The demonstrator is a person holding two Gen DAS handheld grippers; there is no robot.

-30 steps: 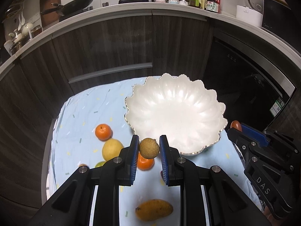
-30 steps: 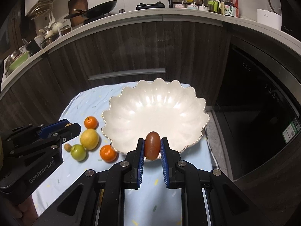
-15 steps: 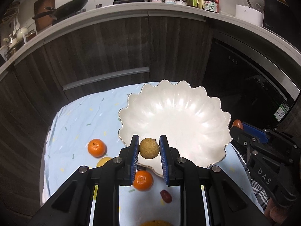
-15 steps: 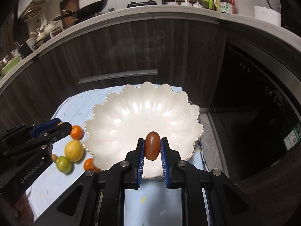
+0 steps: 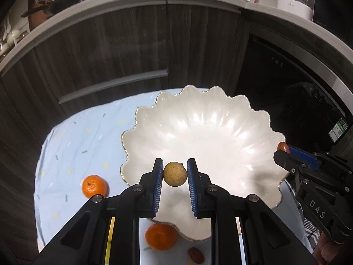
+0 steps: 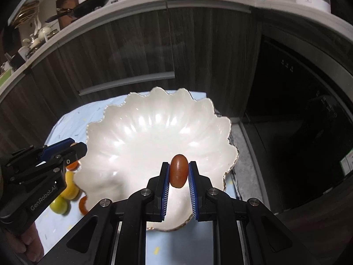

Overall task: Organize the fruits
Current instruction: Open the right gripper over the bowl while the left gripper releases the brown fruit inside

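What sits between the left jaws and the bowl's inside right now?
Nothing. In the left wrist view the left gripper holds a tan round fruit over the white bowl, whose inside below is bare.

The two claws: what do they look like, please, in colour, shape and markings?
Both are black plastic with blue ribbed pads and silver screws. The left claw carries white lettering "GenRobot.AI" on its side, seen from the right wrist view. The right claw carries "DAS". A checked sleeve shows behind it.

Pearly white scalloped bowl (image 5: 198, 128) with thin gilt rim; pale blue tablecloth (image 5: 72, 145) flecked yellow and green; speckled tan round fruit (image 5: 175, 174); glossy red-brown oval fruit (image 6: 178, 173); bright orange tangerines (image 5: 94, 186).
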